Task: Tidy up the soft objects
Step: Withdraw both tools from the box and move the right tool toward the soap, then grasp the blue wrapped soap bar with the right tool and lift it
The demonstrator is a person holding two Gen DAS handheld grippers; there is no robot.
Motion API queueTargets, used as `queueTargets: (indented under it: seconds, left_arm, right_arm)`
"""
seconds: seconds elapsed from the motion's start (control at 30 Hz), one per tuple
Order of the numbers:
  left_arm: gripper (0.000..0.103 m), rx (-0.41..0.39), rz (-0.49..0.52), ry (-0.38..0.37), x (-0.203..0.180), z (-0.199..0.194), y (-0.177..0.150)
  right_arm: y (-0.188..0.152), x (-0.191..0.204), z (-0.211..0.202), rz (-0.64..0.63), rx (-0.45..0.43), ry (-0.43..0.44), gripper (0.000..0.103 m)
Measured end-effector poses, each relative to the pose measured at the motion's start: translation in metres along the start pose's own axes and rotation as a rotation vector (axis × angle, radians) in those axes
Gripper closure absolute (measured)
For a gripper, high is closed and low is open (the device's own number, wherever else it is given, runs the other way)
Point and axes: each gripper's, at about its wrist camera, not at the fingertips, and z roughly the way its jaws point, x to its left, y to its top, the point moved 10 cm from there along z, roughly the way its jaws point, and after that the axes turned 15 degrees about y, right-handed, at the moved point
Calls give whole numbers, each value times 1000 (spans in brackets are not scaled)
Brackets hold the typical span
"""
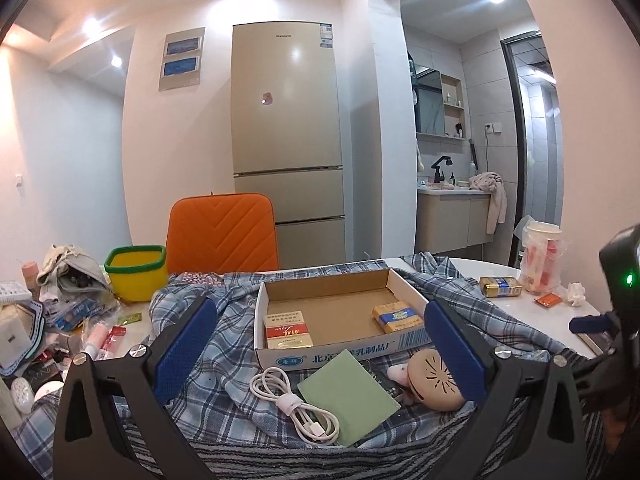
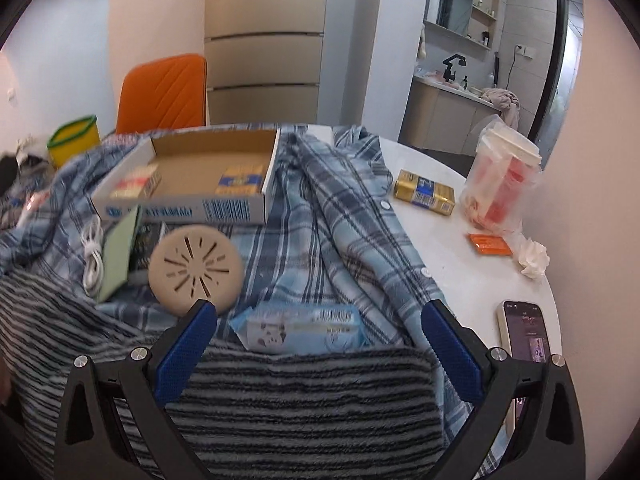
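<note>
While a cardboard box (image 1: 340,312), white cable (image 1: 296,404) and round beige disc (image 2: 196,266) weigh on the plaid shirt (image 2: 320,216), left gripper (image 1: 320,352) and right gripper (image 2: 320,354) both gape wide, empty

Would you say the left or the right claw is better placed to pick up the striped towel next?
Probably right. The right claw is open directly over the striped towel, whose folded edge fills its gap. The left claw is open over the cable and green card.

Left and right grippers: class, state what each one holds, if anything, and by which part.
Nothing is held. The left gripper and right gripper both have their jaws wide apart above the blue plaid shirt and grey striped fleece cloth.
</note>
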Motion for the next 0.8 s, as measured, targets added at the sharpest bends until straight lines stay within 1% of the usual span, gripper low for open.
queueTargets:
  seconds: [0.13, 0.3, 0.4, 0.47, 0.63, 0.67, 0.7, 0.77, 0.8]
  left_arm:
    - [0, 22, -12, 1, 4, 4, -2]
    - [0, 48, -31, 11, 9, 9, -5]
    - [0, 67, -46, 13, 12, 13, -7]
    - [0, 79, -53, 13, 14, 15, -8]
    - [0, 90, -56, 11, 14, 17, -10]
    - [0, 90, -55, 11, 15, 17, -10]
    - [0, 89, -56, 11, 15, 18, -10]
    - [0, 90, -56, 10, 15, 18, -10]
    - [0, 90, -56, 10, 15, 18, -10]
  right_arm:
    - [-1, 6, 10, 3, 38, 32, 0]
    - [-3, 19, 28, -25, 115, 81, 0]
    - [-8, 14, 35, -10, 137, 40, 0]
    - [-10, 12, 37, 3, 146, 49, 0]
    - [-12, 9, 43, 9, 178, 25, 1]
    - [-12, 8, 44, 7, 181, 23, 4]
    - [-11, 8, 45, 5, 185, 19, 9]
    - [-10, 5, 46, 8, 191, 11, 14]
    - [-10, 4, 47, 10, 192, 9, 18]
